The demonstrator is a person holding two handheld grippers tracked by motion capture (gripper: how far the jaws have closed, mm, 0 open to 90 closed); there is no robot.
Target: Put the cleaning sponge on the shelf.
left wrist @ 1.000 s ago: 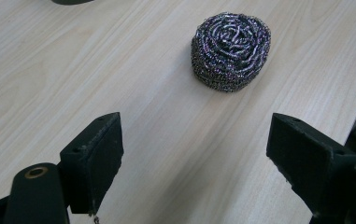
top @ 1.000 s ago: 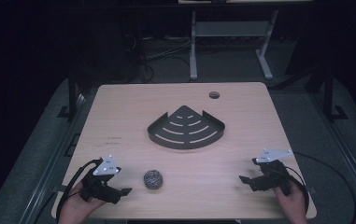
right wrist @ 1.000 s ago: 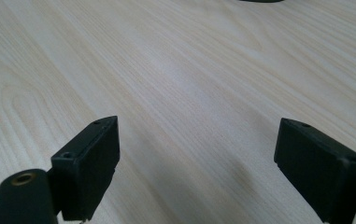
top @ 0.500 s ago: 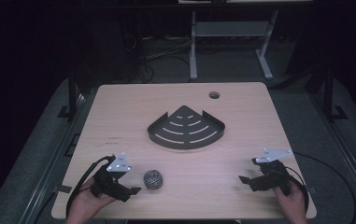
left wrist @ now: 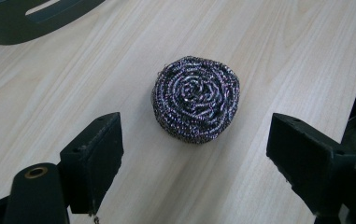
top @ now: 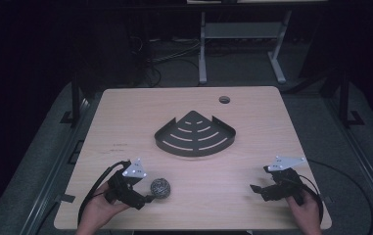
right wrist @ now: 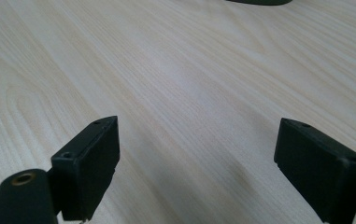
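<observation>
I am lining up the left gripper (left wrist: 194, 158) on the steel-wool scourer (left wrist: 195, 99), which is lying on the table (top: 125, 122) near its front edge, just ahead of the jaws; they are spread wide with nothing between them. I judge the pad should be centred before closing, squeezing gently since the coil will compress. The right gripper (right wrist: 199, 154) is resting well apart, jaws released, empty. The dark corner tray (top: 195, 134) is sitting mid-table.

dark fan-shaped tray (top: 195, 134) mid-table | round hole (top: 224, 100) far edge | wooden table (top: 125, 117)
</observation>
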